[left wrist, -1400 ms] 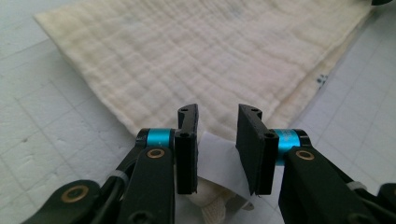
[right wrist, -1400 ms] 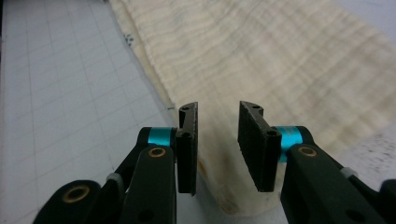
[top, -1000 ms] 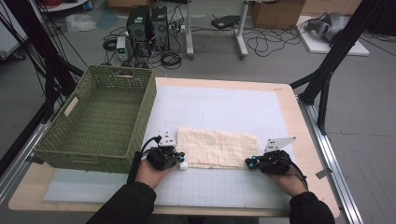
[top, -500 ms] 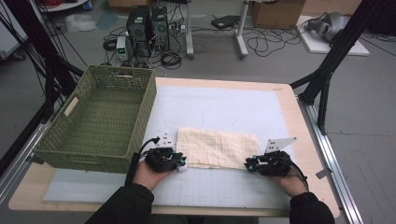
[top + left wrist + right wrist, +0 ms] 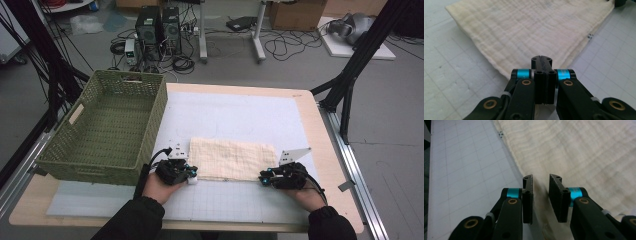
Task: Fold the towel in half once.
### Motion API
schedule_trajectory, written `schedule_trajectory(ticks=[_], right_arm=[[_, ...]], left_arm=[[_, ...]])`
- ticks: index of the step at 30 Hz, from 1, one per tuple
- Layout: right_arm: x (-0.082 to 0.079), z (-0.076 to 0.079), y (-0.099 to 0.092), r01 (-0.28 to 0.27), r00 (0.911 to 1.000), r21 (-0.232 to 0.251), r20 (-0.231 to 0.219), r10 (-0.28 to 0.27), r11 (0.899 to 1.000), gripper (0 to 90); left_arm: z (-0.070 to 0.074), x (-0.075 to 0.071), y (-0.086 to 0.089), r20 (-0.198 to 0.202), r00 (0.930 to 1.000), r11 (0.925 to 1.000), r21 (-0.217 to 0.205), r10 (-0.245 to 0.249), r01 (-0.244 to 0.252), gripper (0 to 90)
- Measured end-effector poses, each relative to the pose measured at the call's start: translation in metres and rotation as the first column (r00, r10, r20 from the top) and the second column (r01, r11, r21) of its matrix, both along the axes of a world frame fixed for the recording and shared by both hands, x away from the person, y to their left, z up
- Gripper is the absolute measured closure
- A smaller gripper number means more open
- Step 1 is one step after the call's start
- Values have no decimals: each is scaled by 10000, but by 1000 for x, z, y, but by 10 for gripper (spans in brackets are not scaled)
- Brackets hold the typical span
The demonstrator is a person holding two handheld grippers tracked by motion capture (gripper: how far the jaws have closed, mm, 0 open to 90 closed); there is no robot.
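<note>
Cream cloth [image 5: 232,159] lies flat on the white grid mat [image 5: 240,115], right beside a green wicker basket [image 5: 107,127]. Left gripper [image 5: 190,175] is pressed together at the cloth's corner, right gripper [image 5: 263,178] spread over its edge. Computer towers [image 5: 157,25] and cables [image 5: 285,47] sit on the floor behind.

I see the cloth [image 5: 231,159] lying flat on the table [image 5: 305,107], the basket [image 5: 107,125] just left of it, the left gripper [image 5: 191,174] at its near-left corner and the right gripper [image 5: 263,178] at its near-right corner.

Black two-jaw tools [image 5: 541,65] [image 5: 540,185], cyan bands, brass screws, black sleeves [image 5: 131,219]
</note>
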State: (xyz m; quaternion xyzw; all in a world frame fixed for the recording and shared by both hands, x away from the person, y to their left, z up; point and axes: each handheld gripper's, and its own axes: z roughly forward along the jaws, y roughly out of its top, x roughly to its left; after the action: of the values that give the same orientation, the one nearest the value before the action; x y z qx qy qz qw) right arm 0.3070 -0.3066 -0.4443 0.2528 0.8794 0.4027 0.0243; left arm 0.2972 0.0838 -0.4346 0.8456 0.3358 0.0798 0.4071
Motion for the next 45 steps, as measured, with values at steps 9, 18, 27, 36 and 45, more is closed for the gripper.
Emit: schedule_trajectory(ticks=[9, 18, 27, 36, 45], right_arm=[[-2, -2, -3, 55, 10000, 243, -71, -53, 9997, 705], [-1, 2, -7, 357, 9988, 746, 297, -380, 9966, 576], [3, 4, -10, 794, 9960, 1011, 324, -831, 9917, 506], [7, 5, -8, 1000, 9943, 949, 268, -1030, 9905, 449], [17, 11, -1, 1065, 9940, 842, 143, -1080, 9907, 439]], left_arm=[[-7, 2, 4, 77, 9999, 9997, -209, 130, -128, 843], [-7, 10, -7, 178, 9994, 9959, -854, 311, -295, 713], [-11, 16, -7, 170, 9983, 9927, -1080, 563, -541, 656], [-6, 22, -13, 124, 9971, 9921, -1018, 753, -737, 588], [17, 43, -32, 477, 9957, 9913, -1090, 797, -742, 581]])
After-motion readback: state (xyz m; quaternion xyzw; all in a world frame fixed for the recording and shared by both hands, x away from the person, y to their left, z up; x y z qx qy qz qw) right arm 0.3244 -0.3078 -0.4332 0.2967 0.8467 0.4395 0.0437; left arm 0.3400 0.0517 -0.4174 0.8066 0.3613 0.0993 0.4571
